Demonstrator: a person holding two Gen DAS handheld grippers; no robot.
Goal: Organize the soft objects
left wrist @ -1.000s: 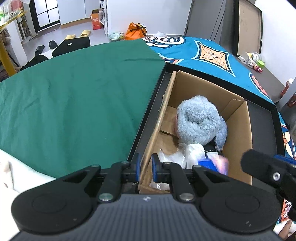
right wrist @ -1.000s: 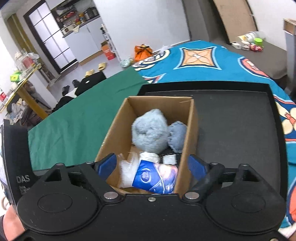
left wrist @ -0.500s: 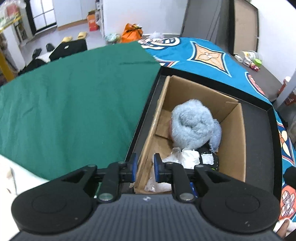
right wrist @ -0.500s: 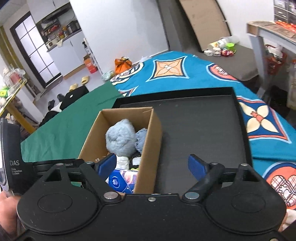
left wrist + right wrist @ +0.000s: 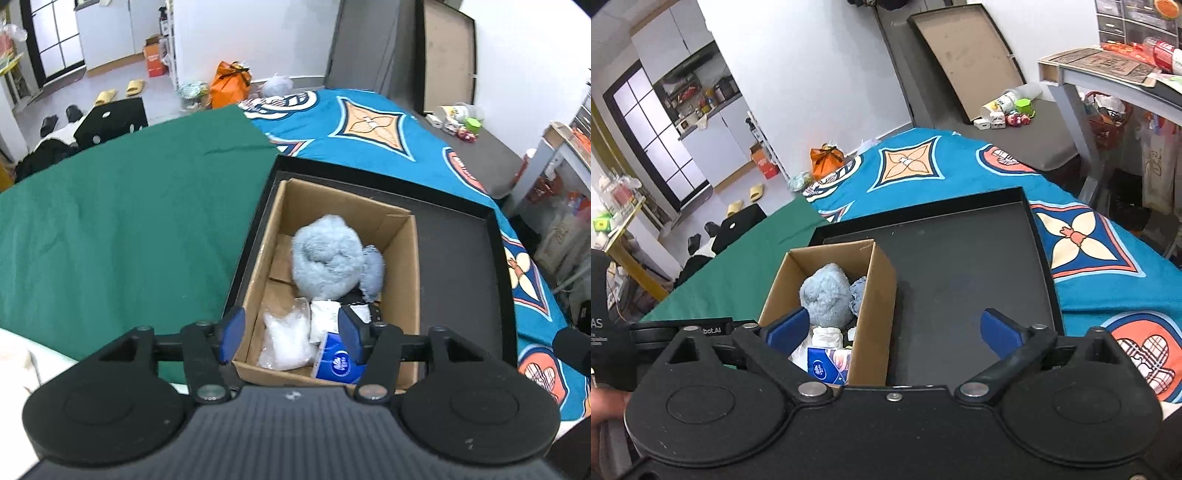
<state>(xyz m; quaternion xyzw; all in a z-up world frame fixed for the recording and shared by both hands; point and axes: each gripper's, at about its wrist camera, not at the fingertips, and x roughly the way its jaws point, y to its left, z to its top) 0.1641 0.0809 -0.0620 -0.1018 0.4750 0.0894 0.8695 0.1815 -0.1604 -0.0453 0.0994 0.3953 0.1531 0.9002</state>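
Soft objects sit gathered in the open brown cardboard box (image 5: 402,280), which stands at the left end of the shallow black tray (image 5: 461,266) on the cloth-covered table. At the far end of the box lies a fluffy pale-blue plush bundle (image 5: 325,254), with a smaller blue-grey fuzzy piece (image 5: 373,271) touching its right side. Nearer the camera are a crumpled clear plastic bag (image 5: 284,341), a white folded cloth or paper wad (image 5: 325,319) and a blue-and-white tissue pack (image 5: 338,363) leaning against the near wall of the box. Something dark lies under the plush; I cannot tell what it is.

The left gripper (image 5: 290,336) hovers above the near end of the box, its blue-padded jaws spread wide and holding nothing. The right gripper (image 5: 894,328) is also wide open and empty, held above the box's right wall and the bare tray floor beside it.

Judging by how things lie, the task looks close to finished: every soft item visible is inside the box, and neither the plain green cloth (image 5: 122,229) nor the patterned blue cloth (image 5: 960,173) shows anything loose left to collect. A pale, soft-looking edge shows at the lower left of the left wrist view, but it is too cropped to say whether it belongs to the job. What remains, if anything, is probably tidying the packed contents or withdrawing both hands.
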